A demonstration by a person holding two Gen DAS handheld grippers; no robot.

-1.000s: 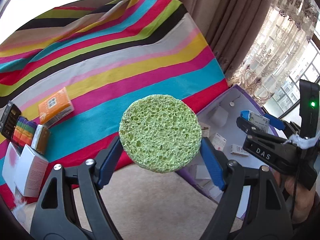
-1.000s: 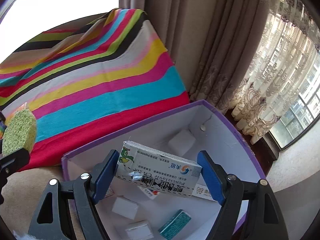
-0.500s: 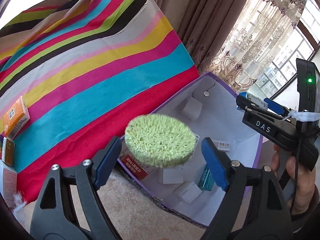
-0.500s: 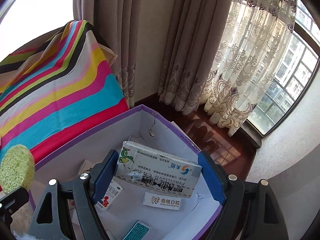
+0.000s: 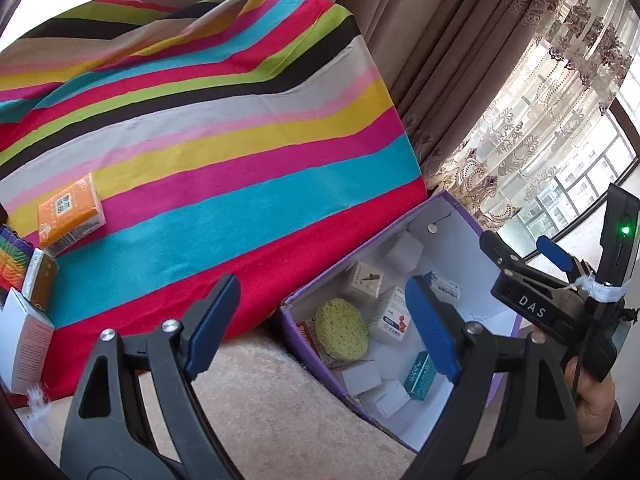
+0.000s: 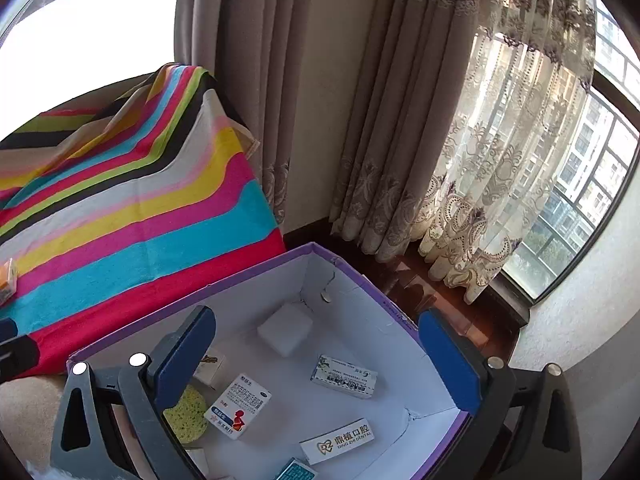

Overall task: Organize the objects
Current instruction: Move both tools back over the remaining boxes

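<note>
Both things have dropped since the earlier pictures: the green sponge and the white medicine box were held up between the blue pads, and now they lie inside the purple box.

In the left wrist view, the sponge sits low in the middle of the frame, on the near side of the purple box floor, leaning on other small boxes. The left gripper has nothing between its pads; its jaws stand wide apart. In the right wrist view, the medicine box lies flat on the white floor, a little right of the middle and low in the frame. The right gripper has just been opening its jaws, and nothing is between them now.

So two more things are put away. At the left edge of the left wrist view, an orange packet and a few other small boxes wait on the striped cloth. I think those come next, so the job is not done yet.
</note>
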